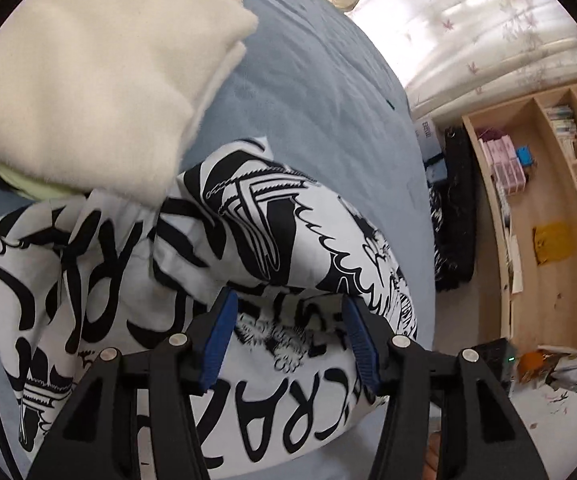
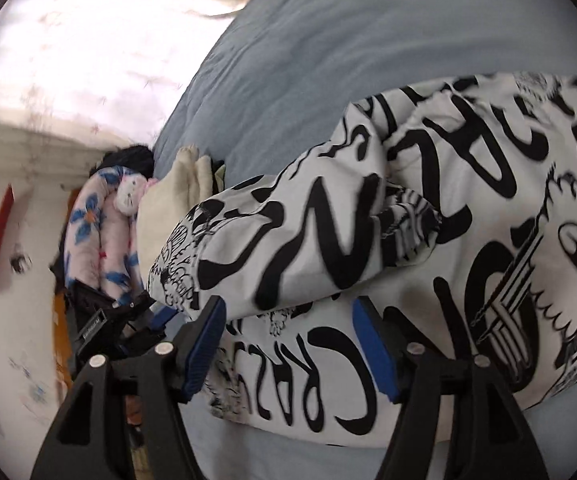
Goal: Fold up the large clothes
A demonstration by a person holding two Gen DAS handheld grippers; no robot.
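Note:
A white garment with bold black lettering and drawings (image 1: 272, 240) lies partly folded on the blue bed (image 1: 328, 92). My left gripper (image 1: 288, 312) is open, its blue pads on either side of a folded layer's edge, above the cloth. In the right wrist view the same garment (image 2: 428, 240) fills the right half, with a folded sleeve across it. My right gripper (image 2: 288, 316) is open just over the garment's near edge. The left gripper's black body (image 2: 120, 320) shows at the garment's left end.
A folded cream blanket (image 1: 100, 76) lies on the bed by the garment, over its far left part. A wooden shelf unit (image 1: 548, 208) and a black bag (image 1: 456, 208) stand beside the bed. A floral cushion (image 2: 100, 240) and a cream cloth (image 2: 172, 200) sit at the bed's edge.

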